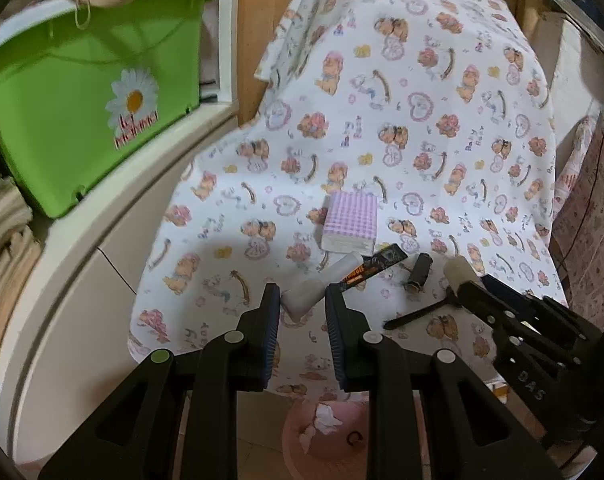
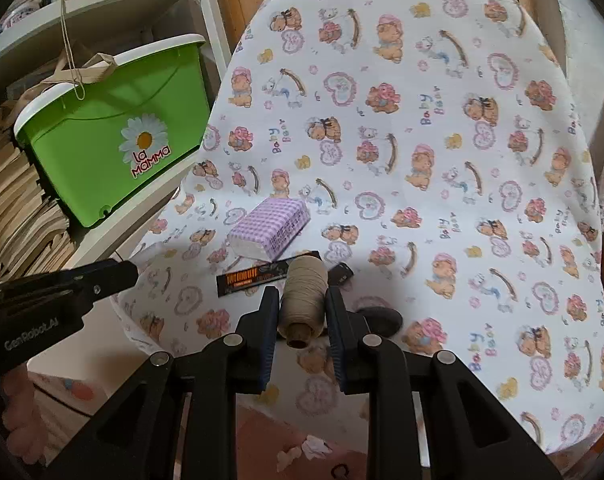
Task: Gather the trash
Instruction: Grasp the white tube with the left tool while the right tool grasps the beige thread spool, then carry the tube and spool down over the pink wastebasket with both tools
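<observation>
While your right gripper (image 2: 302, 312) clamps a beige spool of wound thread (image 2: 304, 300) by its sides, just off the cloth at the near edge of the table, your left gripper (image 1: 302, 304) is closed on a white paper tube (image 1: 322, 284) at that same edge. Both pieces look light; the spool's soft winding should give a little under the pads, and the thin tube could crush if squeezed harder, so mid-body holds suit them. Lying on the bear-printed white tablecloth (image 2: 442, 128) near that edge are a flat black-and-orange wrapper (image 2: 254, 280), likely limp and best pinched at an end, a small dark cylinder (image 1: 420, 276), and a lilac checked tissue pack (image 2: 270, 232). Below the near edge sits a pink round bin (image 1: 290, 436) holding crumpled white tissues (image 1: 322, 426). A green plastic tub (image 2: 114, 140) rests on the shelf to the left; its contents are hidden.
</observation>
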Demonstrator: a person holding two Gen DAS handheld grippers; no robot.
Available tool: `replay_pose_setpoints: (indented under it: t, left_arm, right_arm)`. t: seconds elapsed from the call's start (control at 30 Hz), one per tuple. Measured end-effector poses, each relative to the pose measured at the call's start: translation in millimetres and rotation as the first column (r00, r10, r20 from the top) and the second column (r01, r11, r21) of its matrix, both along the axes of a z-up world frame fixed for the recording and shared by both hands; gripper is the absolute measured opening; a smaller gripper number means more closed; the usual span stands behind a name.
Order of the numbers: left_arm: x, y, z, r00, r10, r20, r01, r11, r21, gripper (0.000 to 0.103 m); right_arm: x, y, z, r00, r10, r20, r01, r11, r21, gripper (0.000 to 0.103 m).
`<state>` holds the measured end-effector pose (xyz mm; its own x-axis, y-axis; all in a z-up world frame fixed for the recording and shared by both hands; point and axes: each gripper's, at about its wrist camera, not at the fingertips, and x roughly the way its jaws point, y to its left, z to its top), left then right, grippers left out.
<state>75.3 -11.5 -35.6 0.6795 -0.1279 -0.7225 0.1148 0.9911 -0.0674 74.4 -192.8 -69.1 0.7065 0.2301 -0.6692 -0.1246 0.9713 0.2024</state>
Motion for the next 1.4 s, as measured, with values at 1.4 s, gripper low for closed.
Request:
replay_pose_setpoints:
  t: [1.4]
  left_arm:
    - [-35.2,-43.8,-91.9,0.863,-0.146,-0.485,0.169,0.986,0.003,0.022]
  right_arm:
    - [-55.2,-4.8,-44.8,0.908,0.193,-0.371,-0.197,0.98,0.027,0.025]
